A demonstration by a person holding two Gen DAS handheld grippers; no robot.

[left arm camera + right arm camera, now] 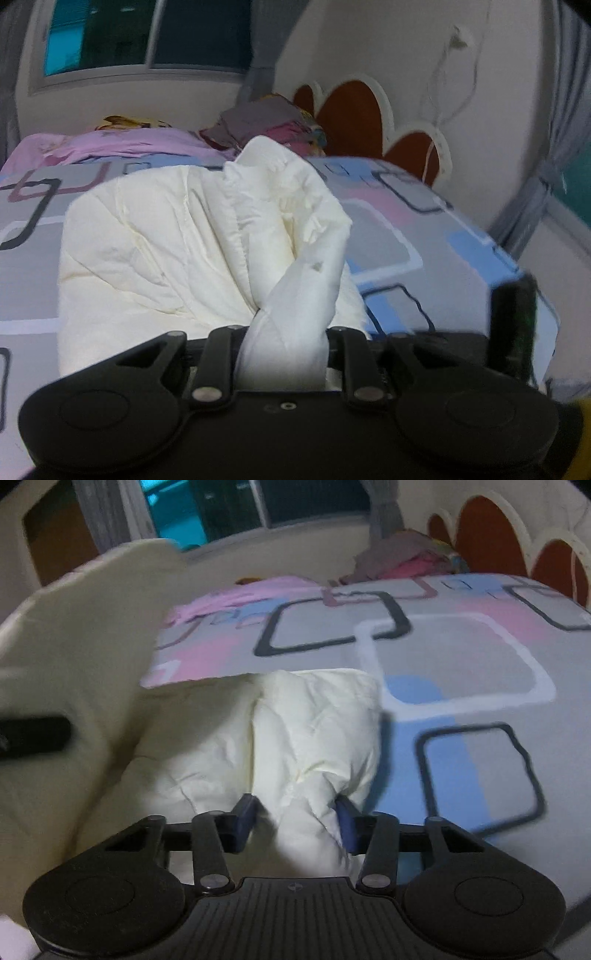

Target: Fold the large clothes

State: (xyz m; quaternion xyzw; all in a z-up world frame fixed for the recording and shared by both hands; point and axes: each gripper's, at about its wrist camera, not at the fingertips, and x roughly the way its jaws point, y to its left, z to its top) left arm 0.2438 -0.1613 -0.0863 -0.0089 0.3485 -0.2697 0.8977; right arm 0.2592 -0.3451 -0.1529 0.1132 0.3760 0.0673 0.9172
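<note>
Unlabelled cream padded garment (pixel 155 240) on patterned bedsheet (pixel 424 229)

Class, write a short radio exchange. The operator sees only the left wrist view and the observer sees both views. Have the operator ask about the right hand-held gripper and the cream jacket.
Operator: My left hand-held gripper pinches a twisted bit of the cream jacket. Does the other one hold anything?
Observer: Yes. The right hand-held gripper has a puffy fold of the jacket squeezed between its blue pads.
Operator: What lies beyond that fold?
Observer: The fold ends just ahead of the gripper. Past it and to its right is bare patterned bedsheet.
</note>
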